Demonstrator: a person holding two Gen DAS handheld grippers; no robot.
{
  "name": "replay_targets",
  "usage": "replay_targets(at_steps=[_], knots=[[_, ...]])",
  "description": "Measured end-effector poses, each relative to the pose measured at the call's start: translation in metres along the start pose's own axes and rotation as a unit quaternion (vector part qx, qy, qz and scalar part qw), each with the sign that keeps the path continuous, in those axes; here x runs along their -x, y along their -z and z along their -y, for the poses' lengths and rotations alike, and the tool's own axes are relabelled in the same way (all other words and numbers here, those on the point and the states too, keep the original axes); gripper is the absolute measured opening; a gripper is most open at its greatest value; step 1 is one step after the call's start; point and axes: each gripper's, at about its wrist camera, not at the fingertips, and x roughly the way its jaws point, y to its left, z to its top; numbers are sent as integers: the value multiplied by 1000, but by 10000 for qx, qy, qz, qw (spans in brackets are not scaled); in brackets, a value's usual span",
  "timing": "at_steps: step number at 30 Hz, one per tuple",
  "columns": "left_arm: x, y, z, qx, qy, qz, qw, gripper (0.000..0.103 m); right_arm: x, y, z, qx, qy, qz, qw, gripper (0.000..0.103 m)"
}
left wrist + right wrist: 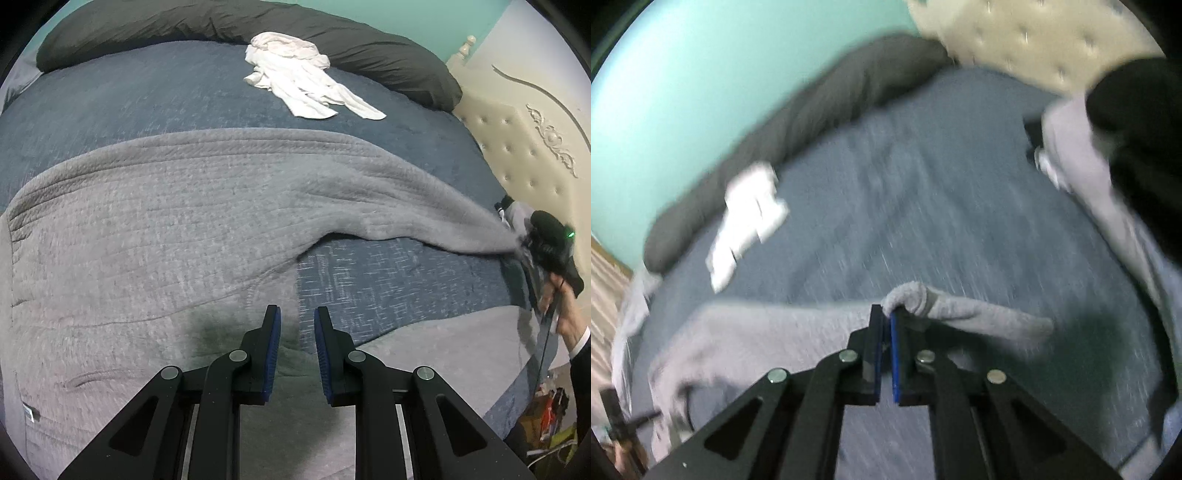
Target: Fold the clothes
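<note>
Your right gripper point(886, 317) pinches grey sweater point(155, 221) cuff; left gripper point(297, 321) slightly parted, empty. Sweater soft, floppy; grab hem corners next.

Both wrist cameras look steeply down, close — sharing the blue bedspread point(110, 107).

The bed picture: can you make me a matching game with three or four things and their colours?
Things:
1. sweater
2. crumpled clothes
3. long pillow
4. bed cover

Colours:
a. white
b. blue
c. light grey
d. dark grey

Pairs: 1-c, 2-a, 3-d, 4-b
</note>
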Motion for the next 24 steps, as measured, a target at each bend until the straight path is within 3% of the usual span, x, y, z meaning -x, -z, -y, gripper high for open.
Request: replay_targets(at_steps=[3,9,12,16,18,19,20,22,24], knots=[[5,-2,8,-51,38,39,10000,20,-22,23,5,108,20,-742,9972,3],[11,-8,18,-156,60,68,9998,20,-30,44,5,202,60,-1229,9922,6],[9,-8,19,-170,48,58,9998,20,-14,40,6,237,143,-1078,9938,6],[5,-8,18,-154,32,24,9999,20,19,20,17,403,705,-233,9964,6],[1,-8,17,-120,49,3,9999,20,17,7,26,268,694,-214,9970,6],[0,-7,16,-99,60,-2,9999,20,12,1,31,162,747,-265,9967,15],[-1,-6,17,-88,76,-3,9999,20,6,-5,35,63,801,-313,9963,36],[-3,-5,18,-107,92,-20,9999,20,-5,-10,43,15,943,-360,9949,56],[-6,-4,19,-130,83,-52,9999,21,-20,-13,53,-123,951,-521,9940,56]])
